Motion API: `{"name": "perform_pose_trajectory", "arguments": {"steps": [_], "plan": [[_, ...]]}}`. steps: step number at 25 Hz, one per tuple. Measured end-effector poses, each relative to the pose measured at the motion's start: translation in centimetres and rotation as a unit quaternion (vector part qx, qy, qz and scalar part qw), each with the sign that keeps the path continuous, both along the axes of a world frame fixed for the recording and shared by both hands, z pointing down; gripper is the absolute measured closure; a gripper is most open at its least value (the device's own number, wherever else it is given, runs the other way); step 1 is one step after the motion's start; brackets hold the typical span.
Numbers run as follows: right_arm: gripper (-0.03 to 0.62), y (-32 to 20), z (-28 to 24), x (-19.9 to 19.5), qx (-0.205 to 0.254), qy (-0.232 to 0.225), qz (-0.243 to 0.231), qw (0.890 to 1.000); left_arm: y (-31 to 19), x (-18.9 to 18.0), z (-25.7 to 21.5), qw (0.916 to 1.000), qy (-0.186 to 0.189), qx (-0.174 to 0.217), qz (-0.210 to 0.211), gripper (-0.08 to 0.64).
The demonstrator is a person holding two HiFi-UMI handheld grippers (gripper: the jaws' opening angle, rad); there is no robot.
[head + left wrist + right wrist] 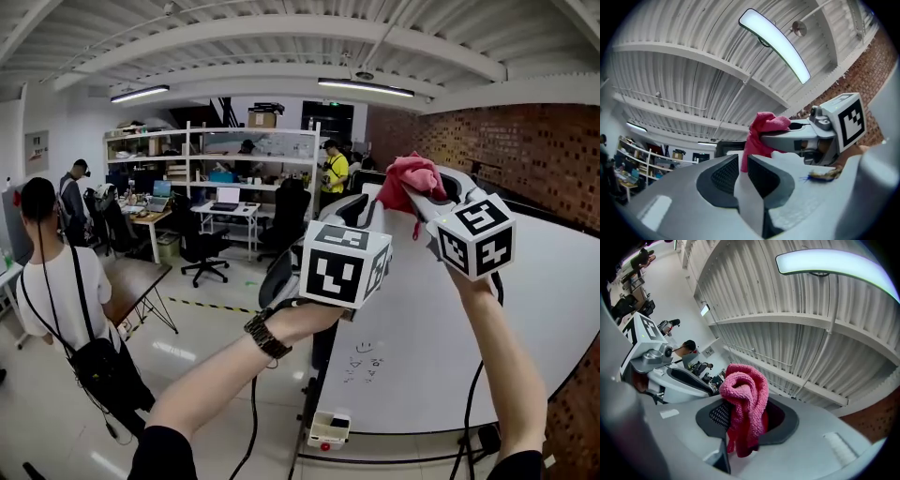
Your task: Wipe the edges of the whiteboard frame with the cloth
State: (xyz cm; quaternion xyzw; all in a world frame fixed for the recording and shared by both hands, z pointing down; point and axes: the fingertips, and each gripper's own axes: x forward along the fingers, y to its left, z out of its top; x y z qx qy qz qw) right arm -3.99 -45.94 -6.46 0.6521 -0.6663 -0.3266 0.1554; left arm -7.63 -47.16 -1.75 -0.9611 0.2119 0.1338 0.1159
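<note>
Cloth [405, 180] pink-magenta; left tongs [740, 164] and right tongs [745, 420] light grey with dark grid-textured pads [723, 176]; left cube [342, 264] and right cube [473, 234] white with black square markers; whiteboard [525, 328] white; brick wall [525, 150] red-brown.

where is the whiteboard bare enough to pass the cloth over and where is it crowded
Bare: the stretch of whiteboard from the cloth in the right gripper to the brick wall. Crowded: the scribbles low on its left side, the small box on its bottom edge, and the top corner by the left gripper.
</note>
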Motion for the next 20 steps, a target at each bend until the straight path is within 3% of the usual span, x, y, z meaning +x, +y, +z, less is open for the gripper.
{"name": "perform_pose_trajectory", "arguments": {"steps": [4,8,14,20], "plan": [[0.471,0.6,0.2,1.8,0.002,-0.009,-0.002,1.0,2.2,2.1,0.3,0.9976,0.003,-0.012,0.068,0.509],[0.471,2.9,-1.1,4.4,0.01,-0.002,-0.002,1.0,3.4,4.1,-1.3,0.9981,0.017,-0.012,0.057,0.509],[0.471,5.7,-1.7,7.3,0.018,-0.009,-0.004,1.0,6.0,6.6,-1.9,0.9984,0.007,0.001,0.057,0.509],[0.471,8.8,-2.2,10.8,0.024,-0.026,-0.009,0.999,10.2,10.1,-1.4,0.9943,-0.034,0.048,0.089,0.482]]}}
